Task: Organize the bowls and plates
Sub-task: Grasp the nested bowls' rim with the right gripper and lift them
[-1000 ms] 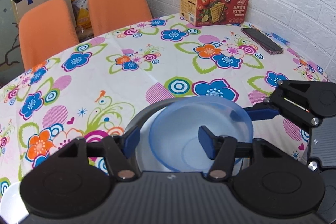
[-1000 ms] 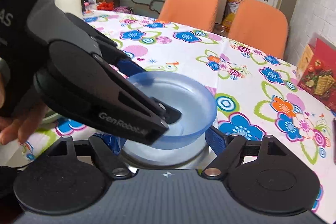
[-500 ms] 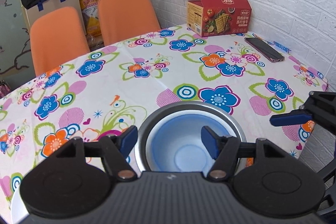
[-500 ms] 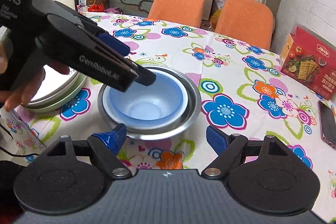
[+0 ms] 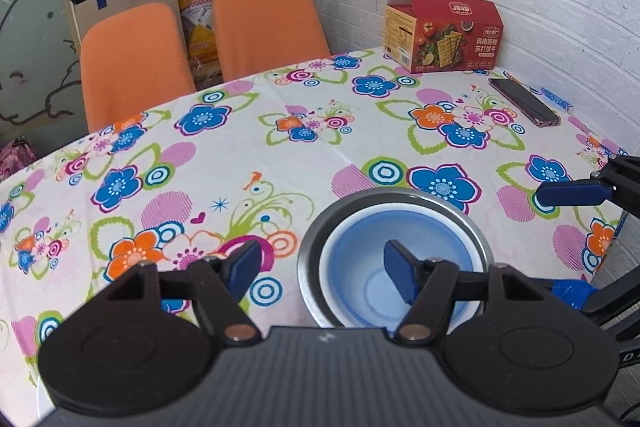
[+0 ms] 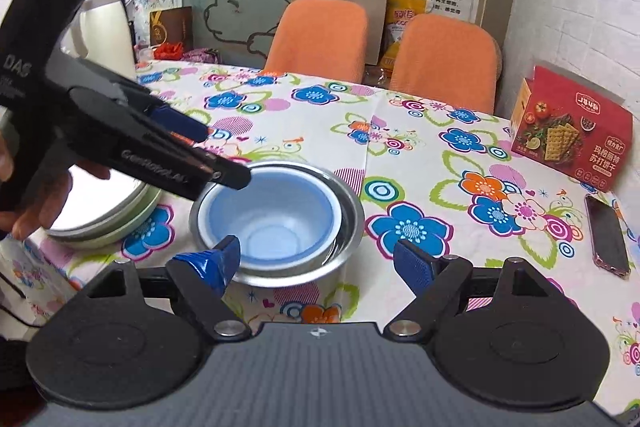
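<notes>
A translucent blue bowl (image 6: 272, 219) sits nested inside a steel bowl (image 6: 352, 211) on the flowered table. In the left wrist view the blue bowl (image 5: 360, 267) and the steel bowl (image 5: 316, 239) lie just ahead, to the right. My left gripper (image 5: 324, 271) is open and empty above the bowls' left rim; it also shows in the right wrist view (image 6: 204, 155). My right gripper (image 6: 320, 267) is open and empty, just in front of the bowls. A stack of plates (image 6: 100, 215) lies at the left, partly hidden by the left gripper.
A red cracker box (image 6: 572, 131) stands at the back right by the brick wall. A phone (image 6: 608, 235) lies at the right. Two orange chairs (image 6: 320, 35) stand behind the table. The table's edge runs close below my grippers.
The blue bowl went down into the steel bowl and my left gripper let it go. Both grippers have drawn back and up from the bowls.
</notes>
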Tool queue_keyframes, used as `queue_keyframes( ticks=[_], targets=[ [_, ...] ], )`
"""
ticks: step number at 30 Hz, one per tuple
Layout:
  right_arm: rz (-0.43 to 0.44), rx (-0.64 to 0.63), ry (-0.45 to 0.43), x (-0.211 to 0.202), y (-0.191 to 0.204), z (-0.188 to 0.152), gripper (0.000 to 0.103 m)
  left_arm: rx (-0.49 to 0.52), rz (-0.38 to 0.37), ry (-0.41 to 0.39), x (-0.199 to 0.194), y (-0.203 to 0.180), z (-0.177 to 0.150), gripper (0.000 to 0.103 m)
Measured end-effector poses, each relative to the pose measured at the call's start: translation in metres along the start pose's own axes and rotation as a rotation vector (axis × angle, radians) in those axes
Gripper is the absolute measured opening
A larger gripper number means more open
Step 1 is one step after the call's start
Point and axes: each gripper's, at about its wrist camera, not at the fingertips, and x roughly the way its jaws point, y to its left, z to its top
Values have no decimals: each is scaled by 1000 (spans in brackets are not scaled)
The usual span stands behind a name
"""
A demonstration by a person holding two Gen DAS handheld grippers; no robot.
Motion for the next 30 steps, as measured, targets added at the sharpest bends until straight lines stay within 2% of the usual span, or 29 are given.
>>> queue_keyframes(
  ticks=[6, 13, 20, 30],
  targets=[
    [11, 103, 26, 41, -14, 7, 71, -80, -102, 136, 37, 15, 8, 67],
    [15, 140, 113, 77, -19, 0, 71, -116, -94, 224, 76, 17, 2, 67],
    [33, 129, 177, 99, -11, -10, 71, -105, -95, 239, 86, 18, -4, 67],
    [-1, 189, 53, 94, -8, -24, 74, -89, -98, 216, 84, 18, -7, 67]
  ],
)
